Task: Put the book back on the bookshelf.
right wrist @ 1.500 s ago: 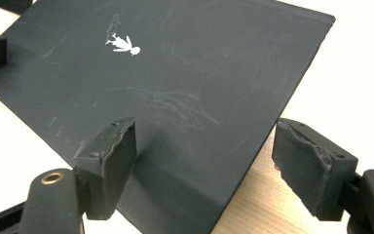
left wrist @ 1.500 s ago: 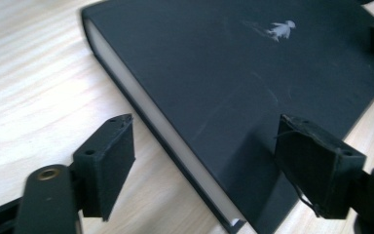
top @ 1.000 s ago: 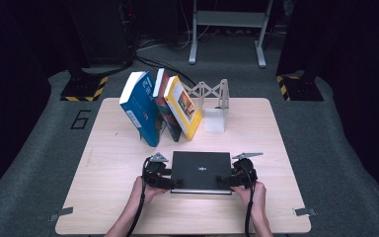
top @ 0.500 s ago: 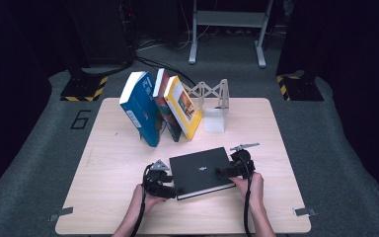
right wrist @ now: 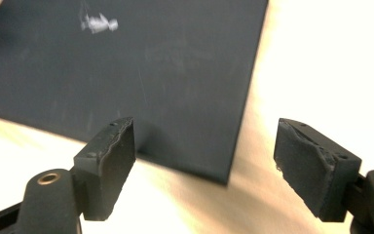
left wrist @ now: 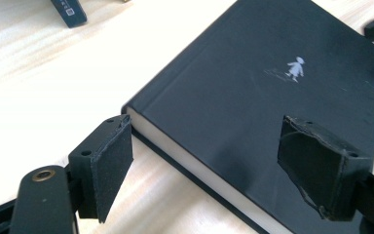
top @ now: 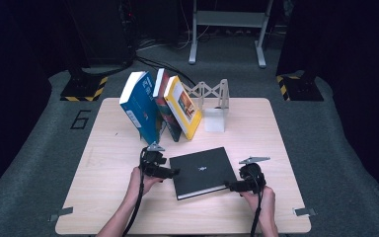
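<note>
Table (top: 103,197), black book (top: 202,170), right corner perhaps cropped

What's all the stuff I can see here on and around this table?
Black book: one, black with a small white figure, lying flat at the table's near middle.
Leaning books: three, blue, dark red and yellow, at the back.
Bookend stand: one, white, right of them.
Table: one, light wood.
Left gripper: one, black, open at the book's left edge.
Right gripper: one, black, open at its near right corner.

black book (top: 203,172) turned askew, jaws opening
</note>
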